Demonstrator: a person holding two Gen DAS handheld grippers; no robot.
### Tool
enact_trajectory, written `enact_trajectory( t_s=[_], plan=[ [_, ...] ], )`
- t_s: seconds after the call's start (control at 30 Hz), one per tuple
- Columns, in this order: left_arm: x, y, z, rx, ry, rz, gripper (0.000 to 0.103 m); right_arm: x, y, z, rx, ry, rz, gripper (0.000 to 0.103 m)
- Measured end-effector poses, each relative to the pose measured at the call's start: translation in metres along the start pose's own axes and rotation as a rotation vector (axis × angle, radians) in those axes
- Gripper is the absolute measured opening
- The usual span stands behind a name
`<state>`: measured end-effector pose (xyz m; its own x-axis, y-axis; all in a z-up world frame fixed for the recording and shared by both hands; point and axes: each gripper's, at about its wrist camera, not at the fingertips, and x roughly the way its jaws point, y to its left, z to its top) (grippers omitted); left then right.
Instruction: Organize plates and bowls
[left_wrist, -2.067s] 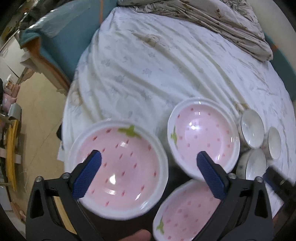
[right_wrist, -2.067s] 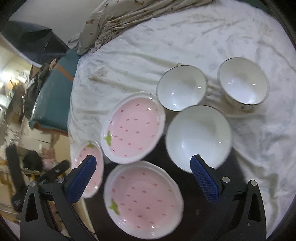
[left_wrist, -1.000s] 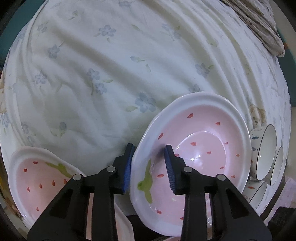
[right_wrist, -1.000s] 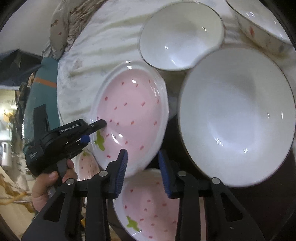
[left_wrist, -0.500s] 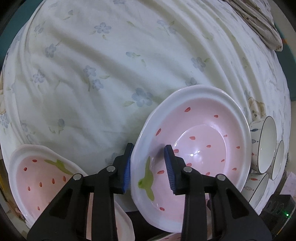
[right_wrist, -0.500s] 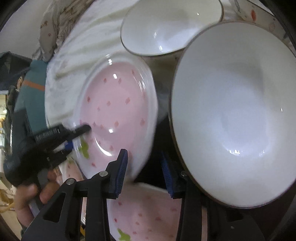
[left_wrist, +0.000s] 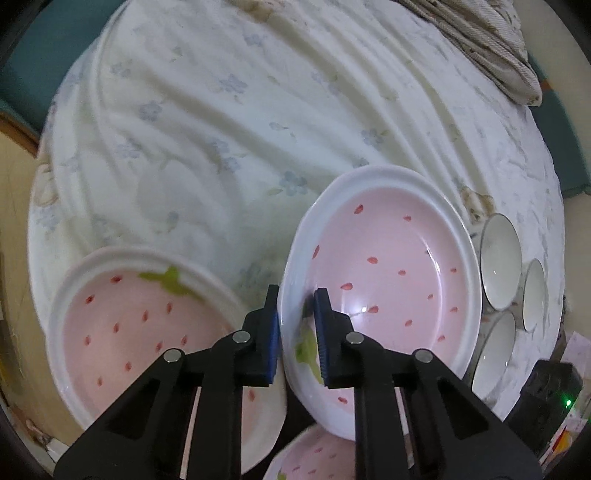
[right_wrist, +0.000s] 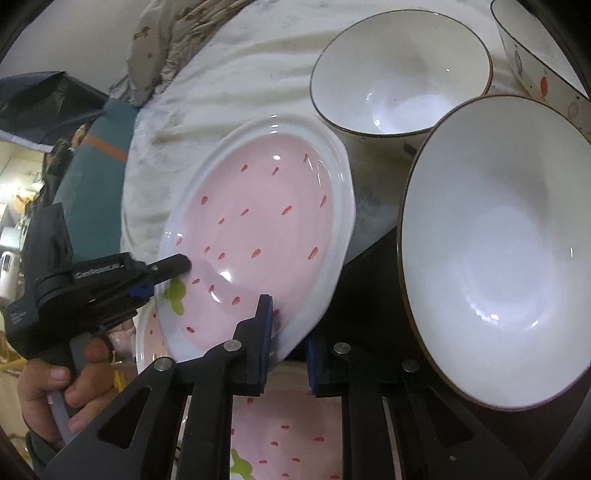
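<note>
A pink strawberry-pattern plate (left_wrist: 388, 280) (right_wrist: 266, 229) hangs tilted above the bed. My left gripper (left_wrist: 295, 325) has its jaws closing, with the pads pressed on the plate's rim by the green leaf. In the right wrist view the left gripper (right_wrist: 166, 275) shows at that same leaf end. My right gripper (right_wrist: 290, 332) also has its jaws closing, with the plate's near rim pinched between its pads. A second pink plate (left_wrist: 147, 332) lies lower left. A third pink plate (right_wrist: 288, 443) lies under the held one. Three white bowls (right_wrist: 498, 258) (right_wrist: 402, 74) (right_wrist: 535, 55) stand to the right.
A floral white sheet (left_wrist: 221, 129) covers the bed, with a beige blanket (left_wrist: 480, 40) bunched at the far end. The dishes sit near a dark surface (right_wrist: 373, 280) at the bed's near edge. A person's hand (right_wrist: 55, 380) holds the left gripper's handle. A black device (left_wrist: 546, 406) sits at lower right.
Both grippers' jaws have narrowed onto the pink plate's rim. The plate has risen off the bed and tilted. The left view has pulled back and upward.
</note>
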<state>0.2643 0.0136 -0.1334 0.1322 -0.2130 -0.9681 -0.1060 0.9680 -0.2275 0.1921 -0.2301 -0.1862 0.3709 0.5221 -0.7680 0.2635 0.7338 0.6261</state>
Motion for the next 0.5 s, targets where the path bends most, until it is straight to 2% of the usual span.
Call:
enact_trajectory(
  t_s=[0.17, 0.33, 0.5],
  plan=[
    [-0.018, 0.011, -0.024, -0.042, -0.012, -0.012, 0.014, -0.011, 0.018, -0.011, -0.099, -0.012, 0.000, 0.017],
    [-0.029, 0.014, -0.057, -0.034, -0.008, -0.003, 0.014, -0.019, 0.024, -0.024, -0.166, -0.005, 0.007, 0.017],
    [-0.038, 0.015, -0.086, -0.020, -0.003, -0.008, 0.014, -0.028, 0.020, -0.038, -0.173, 0.015, 0.024, 0.017]
  ],
)
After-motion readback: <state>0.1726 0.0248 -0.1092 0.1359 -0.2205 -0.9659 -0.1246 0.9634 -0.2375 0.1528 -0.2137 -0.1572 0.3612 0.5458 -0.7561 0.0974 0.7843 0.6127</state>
